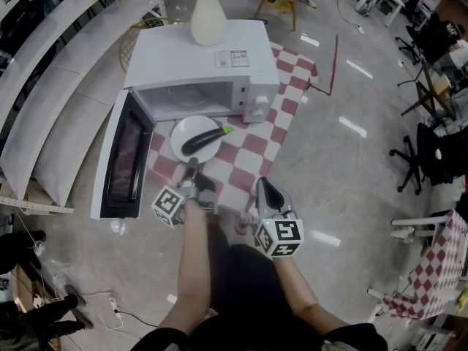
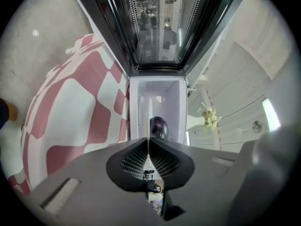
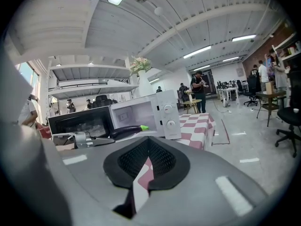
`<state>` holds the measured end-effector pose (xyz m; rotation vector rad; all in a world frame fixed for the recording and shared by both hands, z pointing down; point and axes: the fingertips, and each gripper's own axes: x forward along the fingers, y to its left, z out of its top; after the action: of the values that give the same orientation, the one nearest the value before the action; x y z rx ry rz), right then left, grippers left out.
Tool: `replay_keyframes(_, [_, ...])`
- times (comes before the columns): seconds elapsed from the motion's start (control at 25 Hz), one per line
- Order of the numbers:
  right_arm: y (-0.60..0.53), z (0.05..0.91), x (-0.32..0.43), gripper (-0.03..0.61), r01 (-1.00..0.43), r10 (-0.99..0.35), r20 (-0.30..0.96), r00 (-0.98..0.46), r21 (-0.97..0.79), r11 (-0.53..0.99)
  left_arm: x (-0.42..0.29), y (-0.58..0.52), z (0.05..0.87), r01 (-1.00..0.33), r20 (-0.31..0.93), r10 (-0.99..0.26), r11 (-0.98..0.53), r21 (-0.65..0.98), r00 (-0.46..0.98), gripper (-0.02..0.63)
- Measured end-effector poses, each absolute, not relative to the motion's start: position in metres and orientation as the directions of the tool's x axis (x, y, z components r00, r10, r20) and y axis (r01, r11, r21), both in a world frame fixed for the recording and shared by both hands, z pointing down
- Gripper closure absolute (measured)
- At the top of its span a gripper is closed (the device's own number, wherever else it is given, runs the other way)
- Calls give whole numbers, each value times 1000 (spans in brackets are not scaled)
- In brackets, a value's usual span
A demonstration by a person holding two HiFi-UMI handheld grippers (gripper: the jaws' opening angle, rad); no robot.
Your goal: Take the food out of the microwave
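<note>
Just in front of the open microwave (image 1: 168,57), the eggplant (image 1: 205,139) lies on its white plate (image 1: 183,126), out of the cavity and over the checked cloth (image 1: 252,152). Whether the plate is down on the counter or a touch above it, no view settles. At the plate's near rim the left tongs (image 1: 191,167) are pinching, jaws pressed onto its thin edge. Off to the side the right tongs (image 1: 262,186) hang near the counter's edge, pressed together on nothing.

The job now, by the look of it, is to set the plate flat. That means holding it level so the eggplant doesn't roll, lowering it gently clear of the swung-out door (image 1: 121,159), then letting go.

A white vase (image 1: 208,17) stands on top of the microwave. Around it all there's pale glossy floor (image 1: 344,196), office chairs (image 1: 428,156) off to the right, and people (image 3: 200,86) standing far back.
</note>
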<state>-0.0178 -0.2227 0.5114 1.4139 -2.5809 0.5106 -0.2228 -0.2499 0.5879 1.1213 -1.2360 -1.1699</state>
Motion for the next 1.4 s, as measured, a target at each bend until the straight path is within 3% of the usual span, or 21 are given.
replay_keyframes(1.4, [-182, 504, 40, 578, -850, -817, 240, -525, -195, 489, -154, -145, 539, 95, 20, -1000, 19, 995, -7, 591])
